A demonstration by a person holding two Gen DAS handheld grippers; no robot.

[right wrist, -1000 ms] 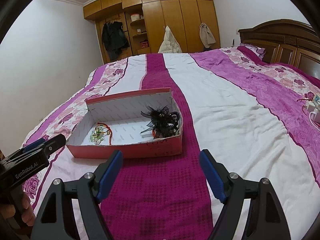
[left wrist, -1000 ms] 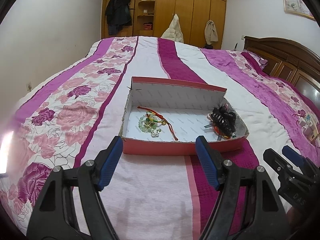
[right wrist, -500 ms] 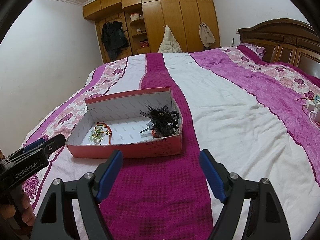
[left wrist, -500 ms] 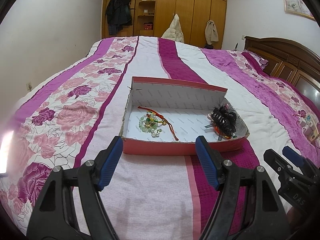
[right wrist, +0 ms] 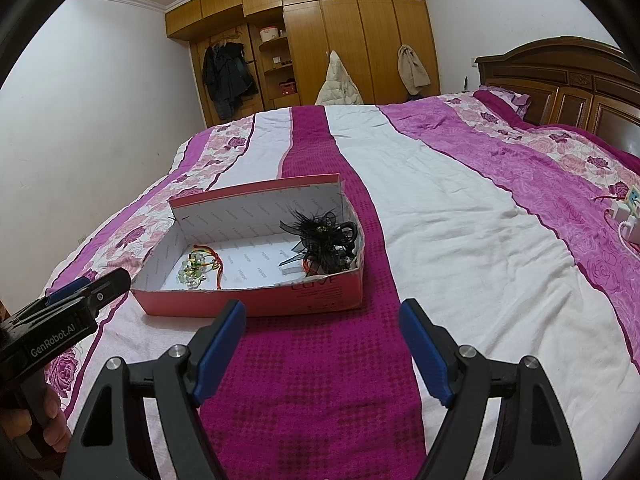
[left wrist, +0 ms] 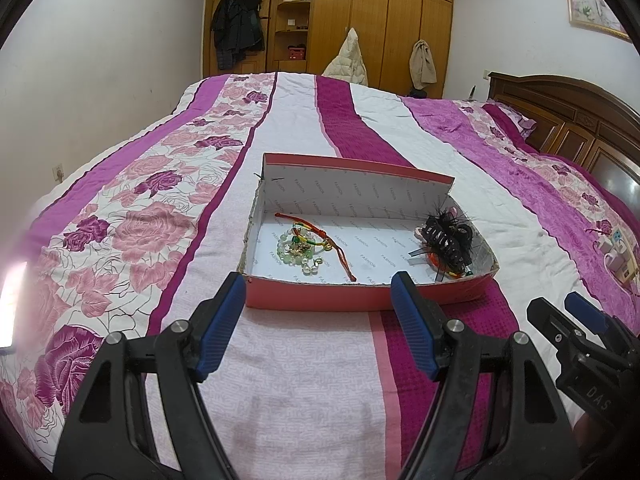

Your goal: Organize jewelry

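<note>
A shallow pink cardboard box (left wrist: 360,298) lies open on a bed whose bedspread (left wrist: 312,364) runs in magenta, white and rose-printed stripes; the box sits toward the near edge of the bed, straddling a white stripe and the dark magenta one. Its inside is white paper printed with small words, and its far wall stands higher than the near one. In the left half of the box lies a tangle of pale green and pearl bead bracelets (left wrist: 298,250) with a red and yellow cord (left wrist: 340,254) trailing from it toward the near wall. In the right end, against the side wall, sits a black feathered hair clip (left wrist: 448,240) with a bit of orange under it. The left gripper (left wrist: 318,312) hangs just short of the box's near wall, its blue-padded jaws spread wide with nothing between them but bedspread. The right gripper (right wrist: 322,340) is over the dark magenta stripe, near the box's right front corner, its jaws likewise wide and empty. In the right wrist view, fingers (right wrist: 52,412) of the person's left hand (right wrist: 24,428) wrap that gripper's handle at the lower left. Near the bed's right edge lie small white items (left wrist: 618,254) with a cable. A wooden wardrobe (right wrist: 360,36) with hanging coats stands beyond the bed, and a dark wooden headboard (right wrist: 560,80) stands on the right.
</note>
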